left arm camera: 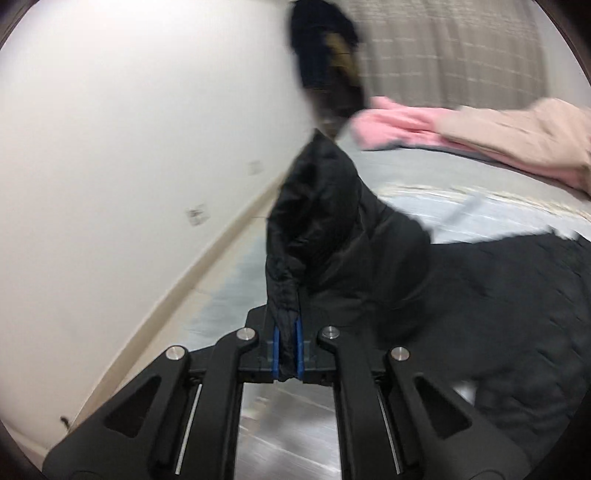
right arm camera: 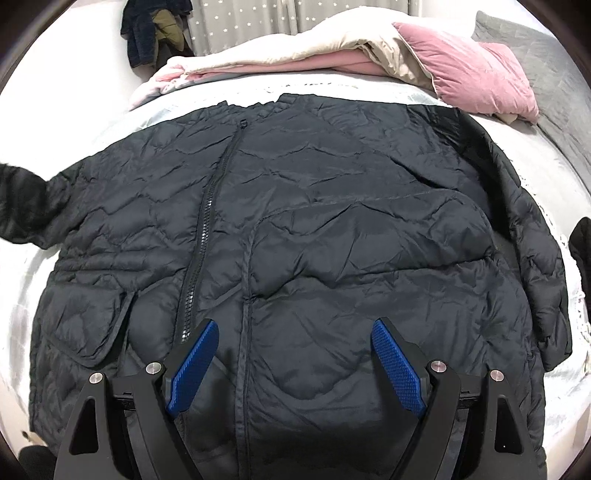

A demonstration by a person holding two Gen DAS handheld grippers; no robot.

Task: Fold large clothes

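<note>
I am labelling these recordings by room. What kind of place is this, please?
Most likely a bedroom: the black jacket lies spread on a bed, with a pink pillow and rumpled duvet behind, before a star-patterned curtain.

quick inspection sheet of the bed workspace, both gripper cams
surface: bed sheet, pale, mostly covered
job's things: black quilted jacket spread flat, zipper up; its sleeve lifted off the bed
clutter: pink pillow, pink and beige bedding heaped at the far end
grippers: left gripper shut on the sleeve; right gripper open above the jacket's lower front
cables: nothing seen
surroundings: white wall, curtain, dark clothes hanging
</note>
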